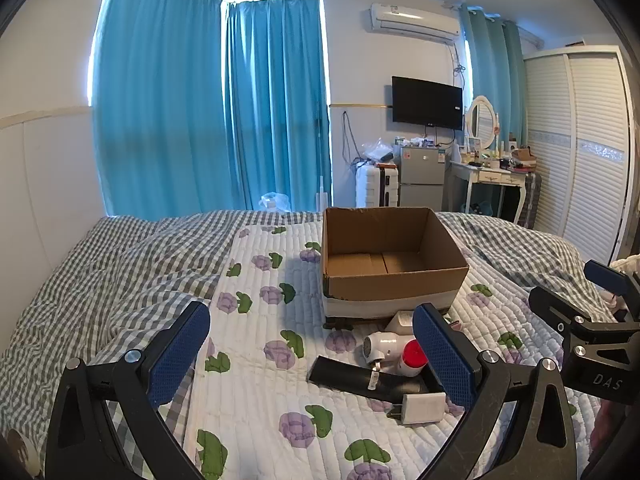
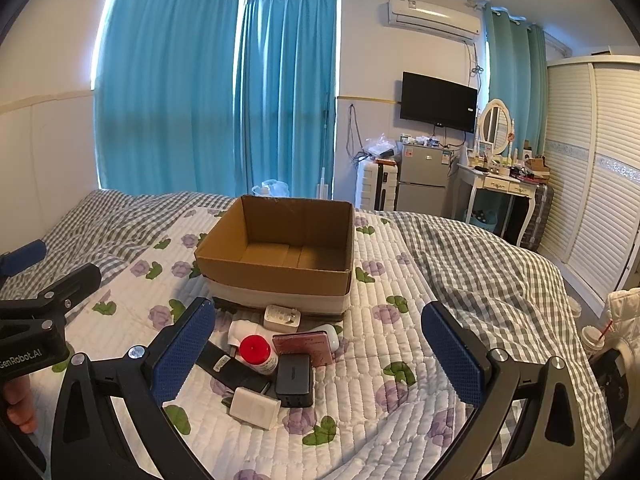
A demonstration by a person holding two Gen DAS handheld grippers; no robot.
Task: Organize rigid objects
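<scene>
An empty cardboard box (image 1: 384, 264) (image 2: 280, 248) stands open on a flowered quilt (image 1: 256, 360). In front of it lies a pile of small objects: a white bottle with a red cap (image 2: 258, 354) (image 1: 412, 356), a white lint shaver (image 1: 382, 346), a black flat bar (image 1: 352, 378), white chargers (image 1: 422, 408) (image 2: 256, 406) (image 2: 282, 317), a black power adapter (image 2: 295, 378) and a pink wallet (image 2: 306, 346). My left gripper (image 1: 312, 360) is open and empty above the quilt, left of the pile. My right gripper (image 2: 320, 360) is open and empty over the pile.
The bed has a grey checked cover (image 2: 480, 264) on both sides of the quilt. Blue curtains (image 1: 208, 112), a small fridge (image 1: 422, 178), a dressing table (image 1: 492, 172) and a white wardrobe (image 1: 580, 148) stand beyond the bed. A paper cup with a straw (image 2: 594, 340) is at the right.
</scene>
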